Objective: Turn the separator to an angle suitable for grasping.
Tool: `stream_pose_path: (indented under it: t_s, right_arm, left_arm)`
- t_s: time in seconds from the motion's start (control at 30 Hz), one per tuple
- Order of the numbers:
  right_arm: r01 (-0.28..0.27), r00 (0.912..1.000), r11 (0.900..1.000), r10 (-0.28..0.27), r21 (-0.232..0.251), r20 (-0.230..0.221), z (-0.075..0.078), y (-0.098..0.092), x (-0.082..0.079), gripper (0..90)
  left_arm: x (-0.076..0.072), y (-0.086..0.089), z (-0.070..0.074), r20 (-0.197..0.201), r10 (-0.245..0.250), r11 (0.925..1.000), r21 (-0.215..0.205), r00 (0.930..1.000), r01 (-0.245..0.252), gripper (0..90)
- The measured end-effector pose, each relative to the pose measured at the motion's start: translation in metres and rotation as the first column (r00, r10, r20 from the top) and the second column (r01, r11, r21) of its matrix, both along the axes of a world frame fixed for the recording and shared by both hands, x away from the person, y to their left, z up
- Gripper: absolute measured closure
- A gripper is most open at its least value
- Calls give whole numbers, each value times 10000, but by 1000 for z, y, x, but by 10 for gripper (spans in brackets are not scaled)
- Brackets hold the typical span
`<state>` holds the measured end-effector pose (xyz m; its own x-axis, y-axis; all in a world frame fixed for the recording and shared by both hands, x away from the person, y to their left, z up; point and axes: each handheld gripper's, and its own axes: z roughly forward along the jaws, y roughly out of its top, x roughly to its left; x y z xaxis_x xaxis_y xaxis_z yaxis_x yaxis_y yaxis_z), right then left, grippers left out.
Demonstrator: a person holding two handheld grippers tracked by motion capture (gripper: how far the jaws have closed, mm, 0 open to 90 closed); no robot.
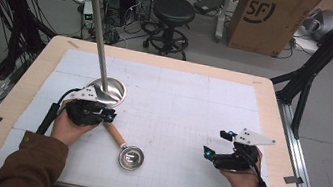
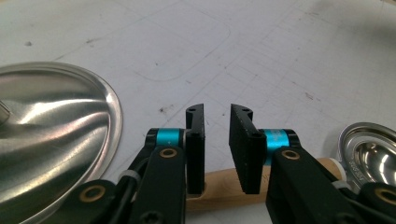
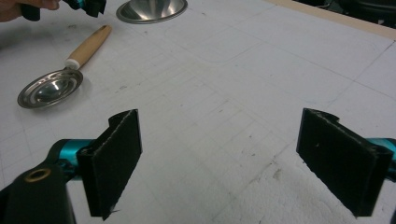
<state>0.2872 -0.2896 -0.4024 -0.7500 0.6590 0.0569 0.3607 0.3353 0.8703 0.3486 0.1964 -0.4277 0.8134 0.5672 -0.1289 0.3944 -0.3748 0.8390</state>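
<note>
A metal scoop [image 1: 131,158] with a wooden handle [image 1: 115,134] lies on the white mat, its bowl toward the near edge. My left gripper [image 1: 109,114] hovers over the far end of that handle. In the left gripper view the jaws [image 2: 217,112] stand a narrow gap apart, the handle [image 2: 224,189] lies crosswise beneath them, and the scoop bowl [image 2: 373,158] is at the right. The pads press on nothing. My right gripper [image 1: 215,142] rests at the right of the mat, jaws [image 3: 222,116] wide open and empty; the scoop [image 3: 49,88] lies far off to its left.
A tall metal stand [image 1: 98,32] rises from a round base [image 1: 114,88] just beyond my left gripper; the base [image 2: 51,140] lies close on its left. Beyond the wooden table edge [image 1: 160,57] stand a stool [image 1: 173,11] and a cardboard box [image 1: 267,18].
</note>
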Motion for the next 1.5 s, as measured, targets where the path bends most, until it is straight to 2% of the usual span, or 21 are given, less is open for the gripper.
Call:
stream_pose_path:
  t_s: [0.1, 0.17, 0.33, 0.37, 0.43, 0.7, 0.87, 0.97, 1.07, 1.13, 1.27, 1.37, 1.5]
  right_arm:
    - [7, 10000, 10000, -7, -5, -10, 0, 0, 0, 134]
    - [14, 10000, 10000, -14, 5, 9, 0, 0, 0, 134]
    - [0, 10000, 10000, 0, -3, -29, 0, 0, 0, 134]
    - [-2, 10000, 10000, 2, 5, -33, 0, 0, 0, 134]
    - [2, 10000, 10000, -2, 4, -24, 0, -1, 0, 134]
    - [11, 10000, 10000, -11, -5, -62, -1, -1, 0, 134]
    - [11, 10000, 10000, -11, 37, -92, -1, -2, 0, 134]
    - [6, 10000, 10000, -6, 31, -71, -1, -2, 0, 134]
    - [12, 10000, 10000, -12, 23, -91, -1, -2, 0, 134]
    - [7, 10000, 10000, -6, 41, -70, -1, -2, 0, 134]
    - [9, 10000, 10000, -9, 53, -86, -1, -3, 0, 134]
    - [2, 9999, 10000, -2, 65, -101, -1, -2, 0, 134]
    - [-25, 10000, 10000, 26, 49, -86, -1, -2, 0, 134]
  left_arm:
    - [1, -5, -2, -68, 64, 9990, 440, 10000, -61, 819]
    - [2, -6, -3, -108, 72, 9985, 544, 9999, -66, 841]
    - [4, -14, -9, -362, 122, 9921, 1255, 9993, -76, 876]
    - [4, -14, -9, -362, 122, 9921, 1255, 9993, -76, 876]
    - [4, -14, -11, -417, 241, 9883, 1517, 9988, -175, 887]
    - [4, -13, -12, -494, 294, 9840, 1772, 9983, -202, 897]
    - [-2, -10, -9, -472, 285, 9803, 1968, 9985, -187, 897]
    - [-3, -5, -10, -609, 360, 9815, 1898, 9975, -238, 897]
    - [-4, -3, -12, -746, 415, 9773, 2104, 9963, -249, 897]
    - [-5, -2, -13, -764, 429, 9775, 2091, 9962, -261, 897]
    - [-10, 0, -11, -775, 384, 9781, 2072, 9963, -215, 897]
    - [-17, 3, -9, -782, 300, 9735, 2285, 9965, -114, 897]
    - [-23, 10, -10, -839, 293, 9810, 1935, 9960, -125, 897]
